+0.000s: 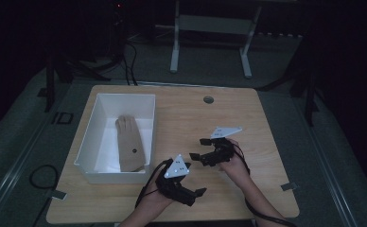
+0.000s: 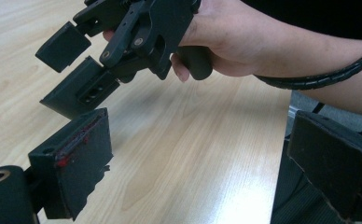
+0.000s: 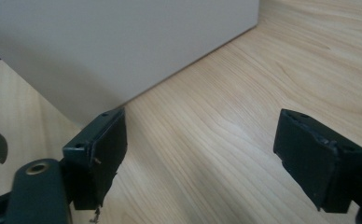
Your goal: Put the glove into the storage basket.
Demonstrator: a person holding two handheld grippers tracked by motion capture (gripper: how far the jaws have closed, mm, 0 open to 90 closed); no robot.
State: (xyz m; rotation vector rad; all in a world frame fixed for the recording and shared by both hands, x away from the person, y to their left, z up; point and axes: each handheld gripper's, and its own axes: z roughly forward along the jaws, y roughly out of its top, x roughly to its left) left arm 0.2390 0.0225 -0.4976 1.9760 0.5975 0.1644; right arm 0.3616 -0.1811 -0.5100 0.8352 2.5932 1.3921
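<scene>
Here both tongs, left (image 1: 196, 193) and right (image 1: 196, 148), gape empty near the tabletop's (image 1: 219, 118) front edge; from above, the glove (image 1: 129, 143) lies inside the white box (image 1: 88, 137) toward the left edge.

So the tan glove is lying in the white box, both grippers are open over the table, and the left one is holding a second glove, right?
Not quite. The left gripper holds nothing: the left gripper view shows bare wooden table between its open jaws. The tan glove does lie in the white box, and the right gripper is open too.
</scene>
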